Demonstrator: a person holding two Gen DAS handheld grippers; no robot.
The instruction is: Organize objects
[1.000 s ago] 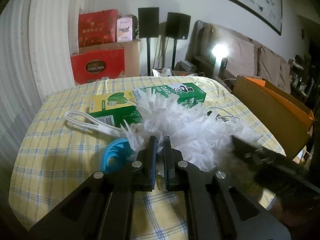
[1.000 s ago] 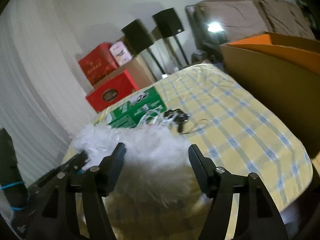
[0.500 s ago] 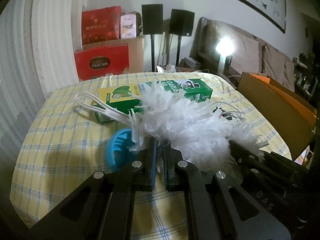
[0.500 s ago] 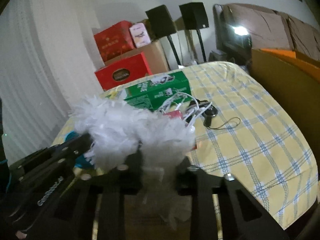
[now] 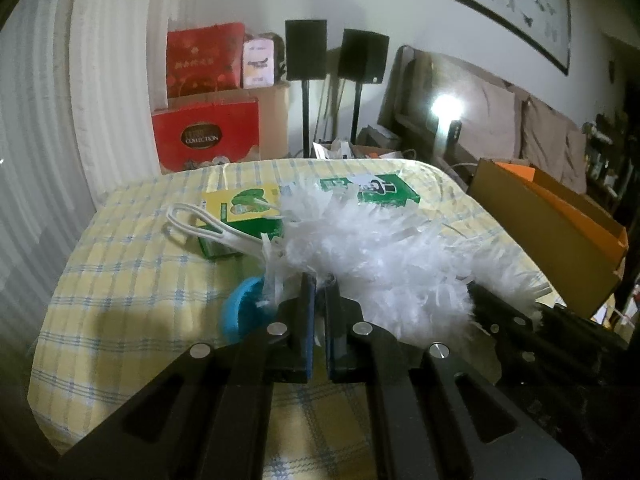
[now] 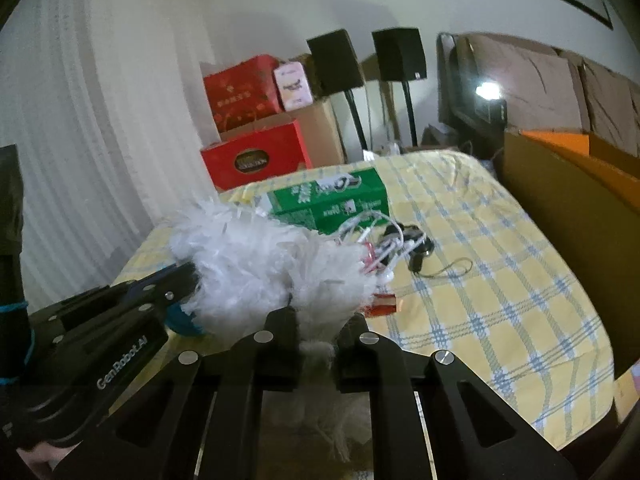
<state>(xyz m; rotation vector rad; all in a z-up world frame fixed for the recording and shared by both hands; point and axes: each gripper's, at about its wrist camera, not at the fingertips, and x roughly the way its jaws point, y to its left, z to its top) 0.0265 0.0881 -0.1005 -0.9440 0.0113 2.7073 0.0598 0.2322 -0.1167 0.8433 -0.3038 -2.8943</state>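
Duster: a white, shredded-strip duster lies low over the near part of the table, its fluffy head spread across the middle of both views.
Duster handle: a white looped handle projects left from the fluff and rests against the yellow-green box.
Left gripper: the left gripper has its jaws drawn almost together on the near left edge of the fluff; white strips show in the narrow gap.
Right gripper: the right gripper is closed to a narrow gap, with a tuft of the duster pinched between its fingers.
Blue object: a round blue item sits on the cloth just left of the left gripper, partly hidden by strips; its identity cannot be told.
Boxes: a yellow-green box and a green carton lie behind the duster.
Cables: white and black cables, tangled, lie just right of the fluff, with a small red item beside them.
Table: covered by a yellow checked cloth.
Cardboard box: a brown and orange box stands at the table's right edge.
Background: red gift boxes and two black speakers on stands stand by the wall.
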